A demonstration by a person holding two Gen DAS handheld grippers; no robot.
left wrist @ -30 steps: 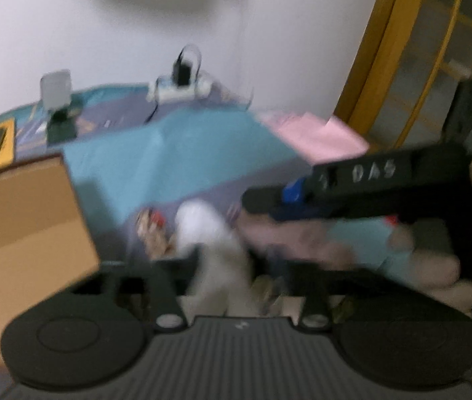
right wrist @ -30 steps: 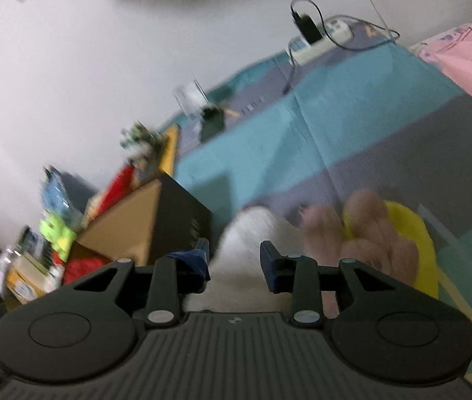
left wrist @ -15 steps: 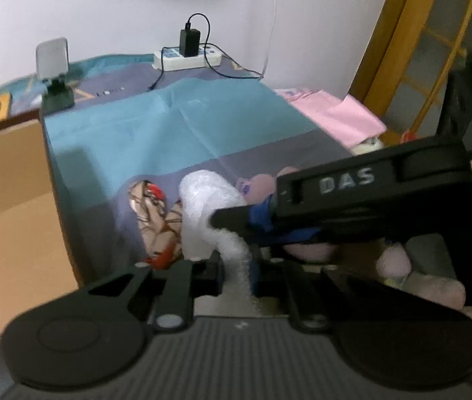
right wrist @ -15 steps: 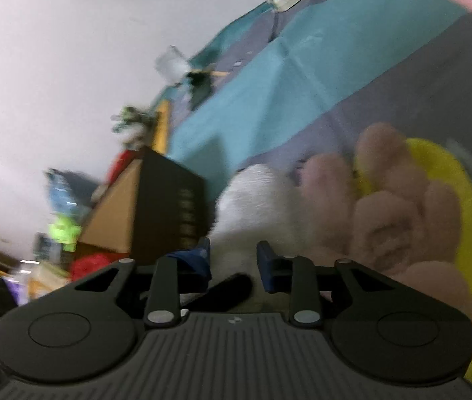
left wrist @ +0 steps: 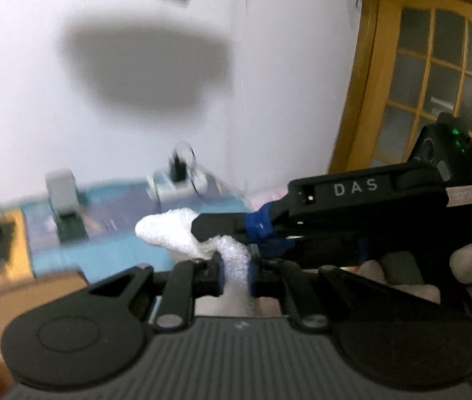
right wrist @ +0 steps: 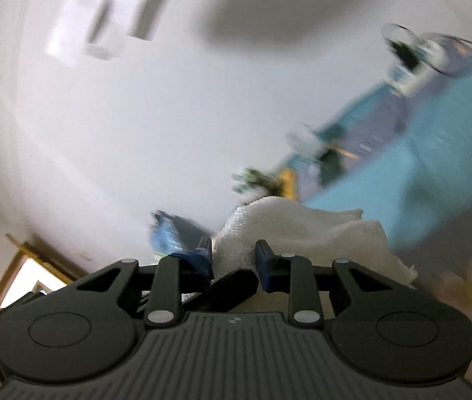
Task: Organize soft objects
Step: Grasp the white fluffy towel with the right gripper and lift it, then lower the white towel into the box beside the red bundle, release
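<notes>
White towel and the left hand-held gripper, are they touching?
Touching. The left wrist view shows the white towel pinched between the fingers of the left hand-held gripper, with no gap.

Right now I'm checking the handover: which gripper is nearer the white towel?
Neither: the left gripper and the right gripper are both clamped on the white towel.
</notes>
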